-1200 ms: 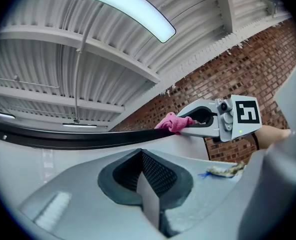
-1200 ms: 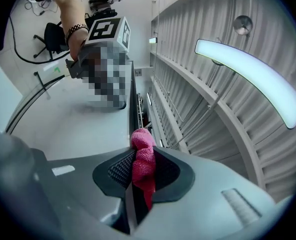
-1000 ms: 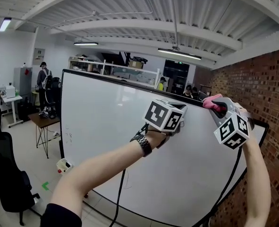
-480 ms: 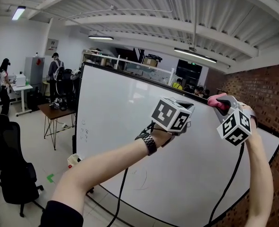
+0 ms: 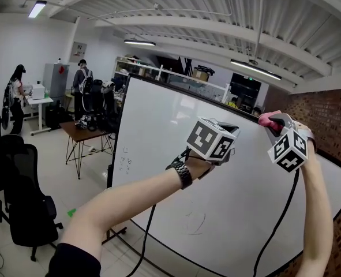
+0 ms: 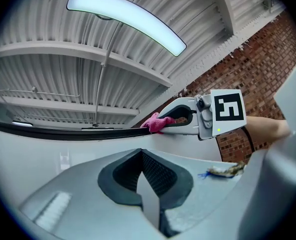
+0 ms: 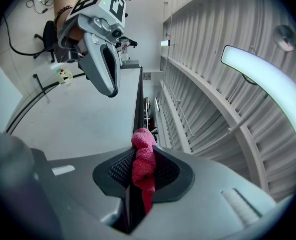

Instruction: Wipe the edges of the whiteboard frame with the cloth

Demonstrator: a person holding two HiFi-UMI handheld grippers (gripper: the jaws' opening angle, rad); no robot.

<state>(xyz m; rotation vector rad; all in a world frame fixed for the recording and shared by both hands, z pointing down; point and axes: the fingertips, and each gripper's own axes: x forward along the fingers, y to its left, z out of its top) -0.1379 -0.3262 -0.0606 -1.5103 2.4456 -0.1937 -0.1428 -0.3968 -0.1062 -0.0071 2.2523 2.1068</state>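
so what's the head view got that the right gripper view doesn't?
Head view only: the brick wall, pen marks on the whiteboard, and the right gripper seen from outside with its marker cube.
Right gripper view only: a close look at its jaws shut on the pink cloth, with the cloth's tip at the board's dark top frame.
Both: the whiteboard, the cloth, the left gripper in front of the board face, and the ribbed ceiling.

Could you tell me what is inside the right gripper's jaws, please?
A pink cloth, pinched there, its tip at the whiteboard frame. Its lower end is hidden deep between the jaws.
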